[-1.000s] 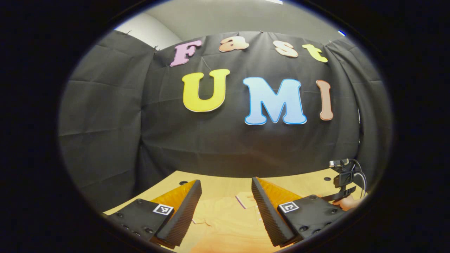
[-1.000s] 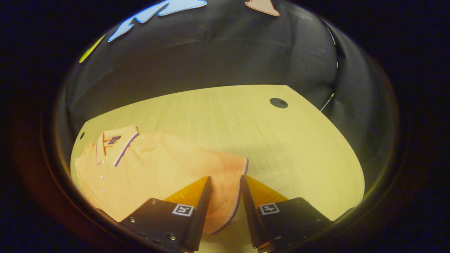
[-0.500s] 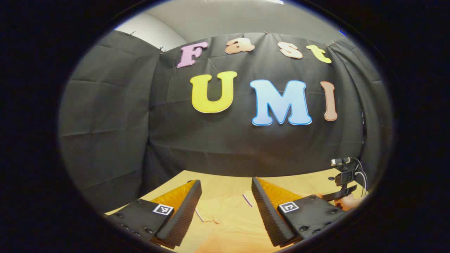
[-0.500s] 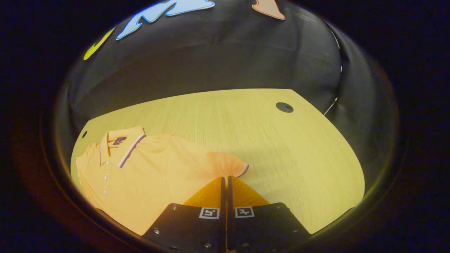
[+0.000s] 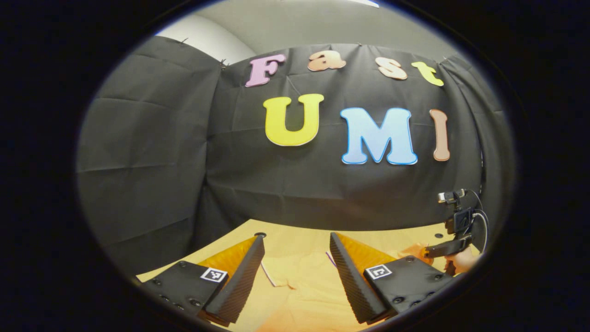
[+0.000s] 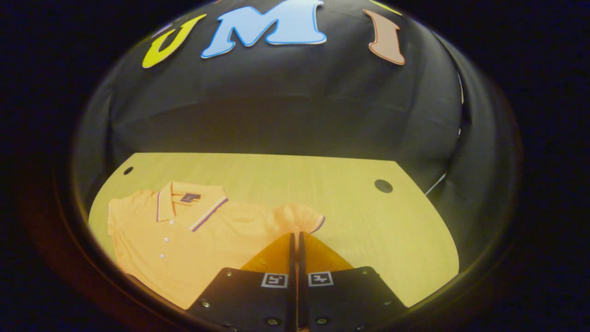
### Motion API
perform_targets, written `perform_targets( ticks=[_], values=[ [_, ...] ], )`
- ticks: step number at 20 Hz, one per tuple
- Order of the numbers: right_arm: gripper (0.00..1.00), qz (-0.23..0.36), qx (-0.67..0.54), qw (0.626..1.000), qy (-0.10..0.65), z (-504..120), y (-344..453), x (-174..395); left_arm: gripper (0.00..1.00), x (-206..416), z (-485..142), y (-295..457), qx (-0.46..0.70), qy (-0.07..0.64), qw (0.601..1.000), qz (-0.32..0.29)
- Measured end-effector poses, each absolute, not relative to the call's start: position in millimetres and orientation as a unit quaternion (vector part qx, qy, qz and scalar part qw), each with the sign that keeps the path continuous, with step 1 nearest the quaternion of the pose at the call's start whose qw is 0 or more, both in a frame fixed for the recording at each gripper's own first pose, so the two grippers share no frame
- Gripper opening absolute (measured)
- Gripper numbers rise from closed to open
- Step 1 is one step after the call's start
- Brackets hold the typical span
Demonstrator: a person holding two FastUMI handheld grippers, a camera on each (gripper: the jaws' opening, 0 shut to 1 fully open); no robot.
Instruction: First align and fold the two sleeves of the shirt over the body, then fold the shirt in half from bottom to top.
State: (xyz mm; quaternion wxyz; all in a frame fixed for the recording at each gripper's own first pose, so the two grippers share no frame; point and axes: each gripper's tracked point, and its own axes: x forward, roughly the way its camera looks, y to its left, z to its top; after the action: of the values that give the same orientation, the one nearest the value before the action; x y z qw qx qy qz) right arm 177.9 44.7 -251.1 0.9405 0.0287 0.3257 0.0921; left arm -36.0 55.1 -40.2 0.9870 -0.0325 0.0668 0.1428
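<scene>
An orange polo shirt (image 6: pixel 184 240) lies flat on the wooden table (image 6: pixel 322 184), its collar (image 6: pixel 191 203) toward the far wall and the buttons facing up. My right gripper (image 6: pixel 295 235) is shut on the shirt's sleeve (image 6: pixel 302 216), which bunches up to the fingertips with its striped cuff hanging to the right. In the left gripper view my left gripper (image 5: pixel 296 238) is open above the shirt (image 5: pixel 299 286), with nothing between its fingers. Far right in that view I see the right gripper (image 5: pixel 428 252) and the hand (image 5: pixel 465 260) that holds it.
The table has round cable holes (image 6: pixel 383 186) (image 6: pixel 128 170) near its far corners, one of which shows as a hole (image 5: pixel 260 234) past my left finger. Black cloth walls close in behind and beside the table. Bare wood lies to the right of the shirt.
My right gripper closed on the sleeve and has since risen and tilted up, pulling the sleeve up. My left gripper stayed open and drifted slightly over the shirt.
</scene>
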Motion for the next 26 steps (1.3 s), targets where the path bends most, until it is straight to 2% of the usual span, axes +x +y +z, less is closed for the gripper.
perform_targets(
  ticks=[9,13,14,20,21,23,24,25,26],
  values=[
    [0.03,0.161,0.015,0.921,0.355,-261.4,105.6,163.4,0.95,-67.8,-58.4,89.5,-0.045,0.08,0.979,0.184],
    [0.04,0.169,0.008,0.915,0.367,-273.4,119.5,160.3,0.95,-77.8,-69.4,105.0,-0.057,0.091,0.974,0.201],
    [0.05,0.171,0.008,0.913,0.37,-276.7,122.6,159.5,0.92,-79.4,-70.5,108.4,-0.062,0.093,0.972,0.205],
    [0.08,0.183,0.012,0.91,0.372,-274.7,132.7,155.2,0.95,-84.2,-73.7,126.1,-0.061,0.095,0.97,0.213],
    [0.12,0.184,0.013,0.911,0.37,-272.5,133.1,155.6,0.95,-85.0,-73.3,128.7,-0.059,0.094,0.971,0.213],
    [0.29,0.178,0.013,0.913,0.368,-270.0,132.5,155.5,0.95,-84.6,-73.3,131.9,-0.058,0.094,0.971,0.21],
    [0.24,0.178,0.015,0.913,0.366,-267.6,134.2,154.8,0.95,-84.1,-74.0,133.1,-0.058,0.095,0.972,0.207],
    [0.42,0.177,0.014,0.915,0.363,-264.8,134.7,153.8,0.95,-82.4,-74.7,134.3,-0.058,0.096,0.973,0.203],
    [0.44,0.174,0.011,0.917,0.358,-263.1,134.0,153.1,0.95,-81.0,-76.1,135.4,-0.058,0.096,0.974,0.199]
  ],
)
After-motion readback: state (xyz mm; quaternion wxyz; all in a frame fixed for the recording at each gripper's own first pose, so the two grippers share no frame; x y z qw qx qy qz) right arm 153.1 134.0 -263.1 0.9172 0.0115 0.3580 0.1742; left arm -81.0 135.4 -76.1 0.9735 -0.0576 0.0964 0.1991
